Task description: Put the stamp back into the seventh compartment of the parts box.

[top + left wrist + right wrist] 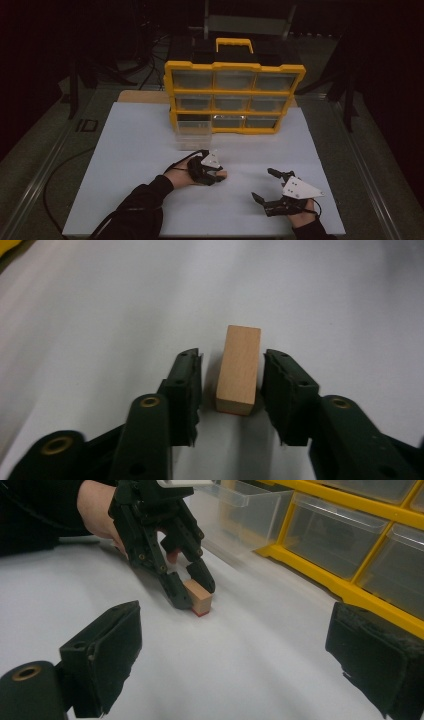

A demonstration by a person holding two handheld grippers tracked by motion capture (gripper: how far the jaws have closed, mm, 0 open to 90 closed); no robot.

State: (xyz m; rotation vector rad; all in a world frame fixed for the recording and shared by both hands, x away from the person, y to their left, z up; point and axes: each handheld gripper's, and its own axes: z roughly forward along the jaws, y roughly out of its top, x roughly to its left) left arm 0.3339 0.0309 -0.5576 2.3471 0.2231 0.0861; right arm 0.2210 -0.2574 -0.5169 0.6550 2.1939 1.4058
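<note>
**Wooden block between the left tongs on the white counter**

Wood, pale and plain, makes up the small block (239, 369) that lies between the jaws of the left tongs (233, 390). In the left gripper view the block rests flat on the white counter (100, 315), its long side running away from the camera, with a thin red edge showing at its near bottom. A narrow gap separates it from the left jaw, and the right jaw sits just beside it, so the pads do not visibly press on it: the left tongs are released around the block, not clenched. In the right gripper view the same tongs (192, 591) point down at the counter, their tips on either side of the block (200, 597), and the person's hand (97, 507) holds them from above.

The right tongs (264, 185) rest lower right in the high view, well apart from the left tongs (220, 174), with the jaws spread wide and nothing between them.

Farther out, at the far side of the counter, stands a yellow organizer (234, 95) with a handle on top and three rows of clear drawers. One clear drawer (192, 134) at its lower left is pulled out toward the person, near the left hand. Dark floor surrounds the counter.
</note>
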